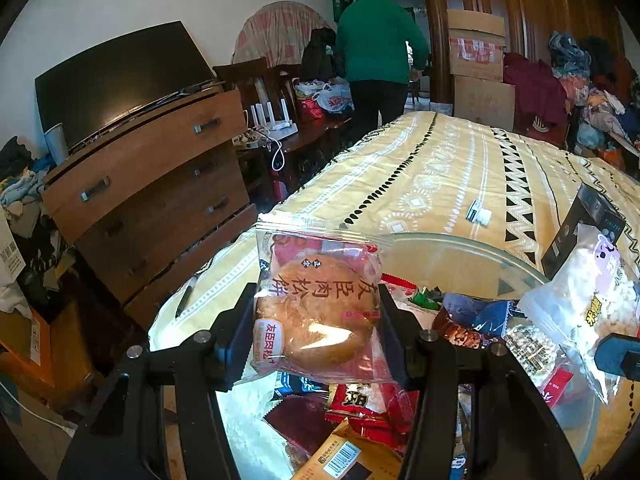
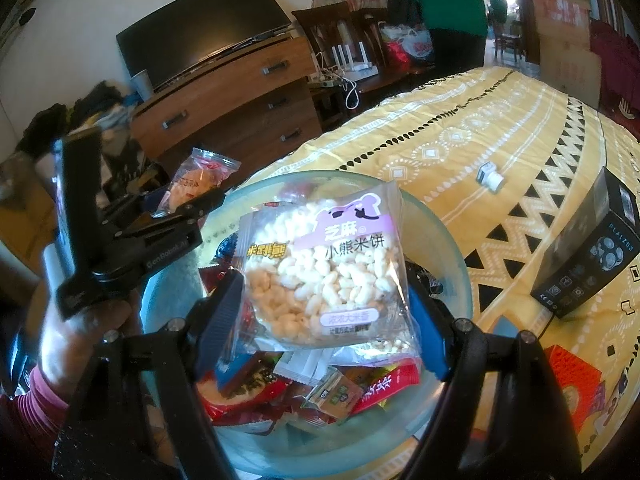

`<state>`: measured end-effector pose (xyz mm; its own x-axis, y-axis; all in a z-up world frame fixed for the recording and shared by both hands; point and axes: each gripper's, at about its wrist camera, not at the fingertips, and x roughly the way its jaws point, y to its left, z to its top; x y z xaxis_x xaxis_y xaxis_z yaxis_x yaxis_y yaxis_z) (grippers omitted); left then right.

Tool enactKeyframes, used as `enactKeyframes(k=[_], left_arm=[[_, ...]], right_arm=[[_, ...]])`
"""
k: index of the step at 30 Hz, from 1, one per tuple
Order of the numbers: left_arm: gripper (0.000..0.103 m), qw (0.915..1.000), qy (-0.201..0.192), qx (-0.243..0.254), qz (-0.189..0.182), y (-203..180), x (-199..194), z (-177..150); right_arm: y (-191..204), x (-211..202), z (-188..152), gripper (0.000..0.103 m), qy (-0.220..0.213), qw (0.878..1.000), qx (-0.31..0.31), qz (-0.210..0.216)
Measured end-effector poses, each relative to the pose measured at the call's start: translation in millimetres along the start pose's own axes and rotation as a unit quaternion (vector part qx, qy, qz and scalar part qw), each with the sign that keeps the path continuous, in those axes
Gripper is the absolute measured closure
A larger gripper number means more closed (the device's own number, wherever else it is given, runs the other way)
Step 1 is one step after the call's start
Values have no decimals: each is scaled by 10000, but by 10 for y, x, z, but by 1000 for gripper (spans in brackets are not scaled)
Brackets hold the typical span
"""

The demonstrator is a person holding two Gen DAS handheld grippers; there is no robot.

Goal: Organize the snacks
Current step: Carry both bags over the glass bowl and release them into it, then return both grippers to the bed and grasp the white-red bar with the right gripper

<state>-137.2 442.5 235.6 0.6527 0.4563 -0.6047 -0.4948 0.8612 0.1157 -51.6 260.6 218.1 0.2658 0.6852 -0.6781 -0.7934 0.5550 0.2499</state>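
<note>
Left gripper (image 1: 316, 320): jaws closed on a pork floss cake packet (image 1: 318, 304), frame centre. Packet upright, long axis vertical, sealed top edge toward upper frame, printed face to camera.

Right gripper (image 2: 320, 296): blue-padded jaws pinch a rice cracker packet (image 2: 324, 264) by its side edges, frame centre. Roughly square, tilted a little clockwise, purple label at top.

Both packets are held above the glass bowl (image 2: 452, 248), which holds mixed wrapped snacks (image 2: 320, 392) and sits on the yellow patterned bedspread (image 2: 460, 136).
</note>
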Motion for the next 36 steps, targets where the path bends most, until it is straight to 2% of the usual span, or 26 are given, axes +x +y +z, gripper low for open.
enactKeyframes(k=[12, 16, 18, 26, 29, 32, 34, 36], left_arm=[[45, 9999, 86, 57, 85, -33, 92, -37], [38, 9998, 92, 79, 171, -47, 113, -69], [34, 9997, 64, 90, 224, -54, 107, -73], [32, 9995, 14, 109, 283, -91, 39, -64], [32, 9998, -193, 56, 21, -131, -162, -73], [32, 9962, -684, 51, -533, -243, -560, -83], [32, 9893, -1019, 267, -1008, -472, -881, -107], [32, 9802, -1266, 577, -1412, -760, -1146, -154]], right_arm=[[1, 24, -2, 23, 64, 10000, 40, 15], [-4, 51, -32, 21, 130, 9999, 80, 30], [-4, 39, -39, 21, 104, 9999, 90, 55], [27, -159, -75, 20, -153, 9997, 117, 156], [58, -418, -224, 20, -506, 9986, 42, 149], [45, -833, -594, 20, -949, 9952, -177, -144], [-97, -1106, -963, 20, -1080, 9929, -135, -475], [-400, -1331, -1372, 20, -1054, 9904, 223, -862]])
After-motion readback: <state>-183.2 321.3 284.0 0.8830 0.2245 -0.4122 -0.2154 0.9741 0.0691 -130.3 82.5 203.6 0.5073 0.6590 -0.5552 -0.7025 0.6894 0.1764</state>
